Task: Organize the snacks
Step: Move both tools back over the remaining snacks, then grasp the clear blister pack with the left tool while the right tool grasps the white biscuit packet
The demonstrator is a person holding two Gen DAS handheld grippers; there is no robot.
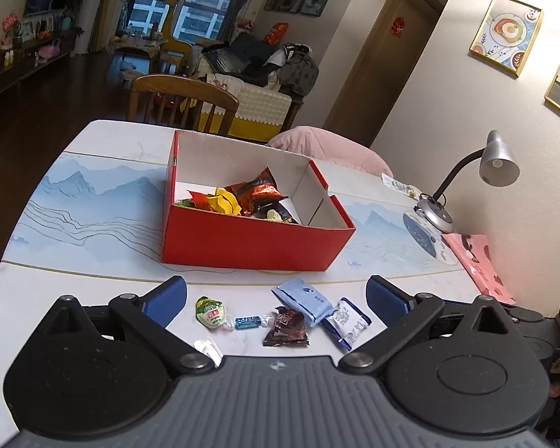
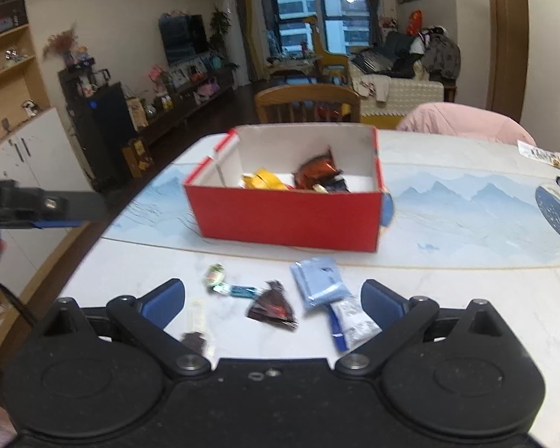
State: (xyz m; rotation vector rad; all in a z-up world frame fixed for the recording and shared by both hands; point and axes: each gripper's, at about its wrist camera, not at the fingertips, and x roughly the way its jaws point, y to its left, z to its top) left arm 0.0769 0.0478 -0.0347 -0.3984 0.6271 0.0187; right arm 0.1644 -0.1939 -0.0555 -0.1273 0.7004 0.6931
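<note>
Right claw (image 2: 272, 300) held over the near edge of the table (image 2: 466, 298), jaws spread wide, nothing between the pads. Loose snacks lie on the white surface in the gap: a light blue packet (image 2: 319, 278), a white-and-blue packet (image 2: 351, 323) touching its near end, a dark red-brown wrapper (image 2: 271, 306), a small blue foil candy (image 2: 242, 291), a green-and-white candy (image 2: 214, 274), and a clear wrapper (image 2: 197, 326) partly hidden by the left finger link. Beyond them, red box (image 2: 291, 216), open top, white inside, holding yellow, orange and dark wrappers. Left claw (image 2: 37, 205) enters at the left edge, blurred. Wooden chair (image 2: 306, 104) behind the table.
</note>
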